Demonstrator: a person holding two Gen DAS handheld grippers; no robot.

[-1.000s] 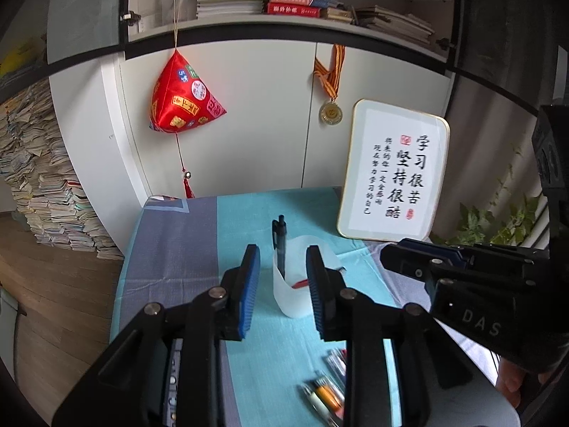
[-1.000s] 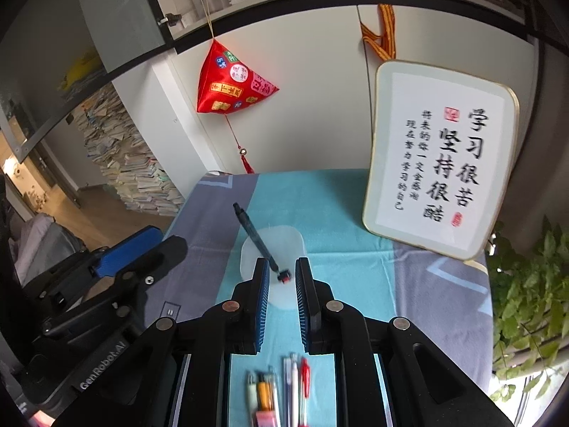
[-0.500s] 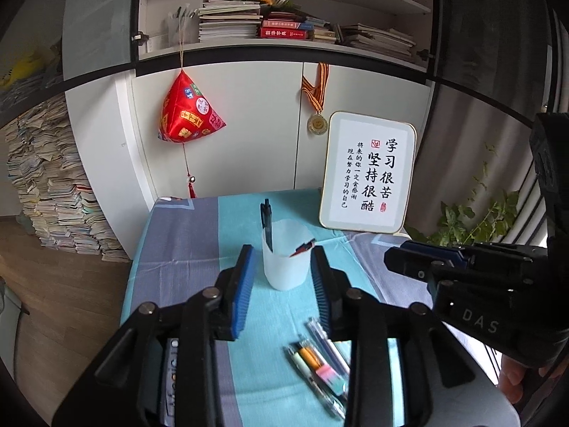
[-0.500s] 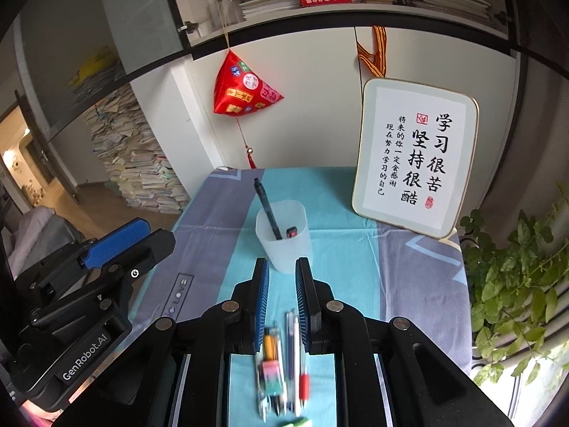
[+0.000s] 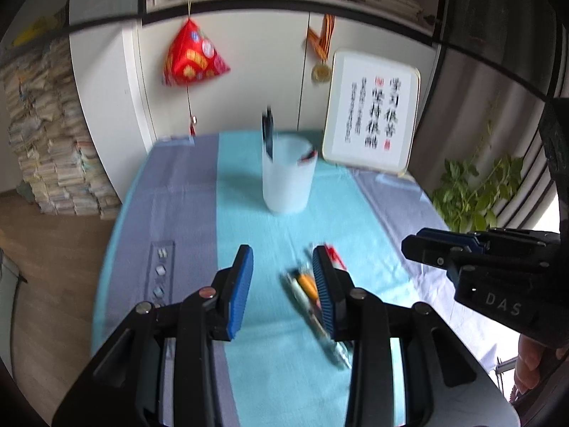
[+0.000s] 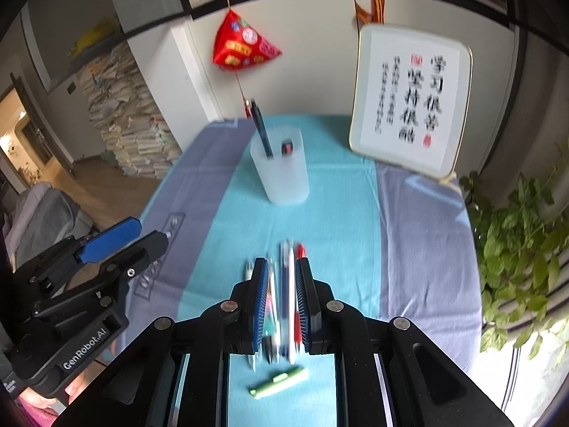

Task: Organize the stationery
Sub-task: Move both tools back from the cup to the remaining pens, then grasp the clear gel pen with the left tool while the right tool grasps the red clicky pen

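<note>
A translucent white cup stands on the blue tablecloth and holds a dark pen and a red-tipped pen; it also shows in the left wrist view. Several pens lie in a row near the front, under and between the fingers of my right gripper, which is open and empty. A green pen lies crosswise below it. My left gripper is open and empty, with the pens beside its right finger.
A clear ruler lies on the grey stripe at the left. A framed calligraphy board leans at the back right. A red hanging ornament hangs on the cabinet behind. A green plant stands off the right table edge.
Both grippers have pulled back from the cup toward the near side and dropped lower. The pen row now sits at the right gripper's fingers. The green pen has come into view.
</note>
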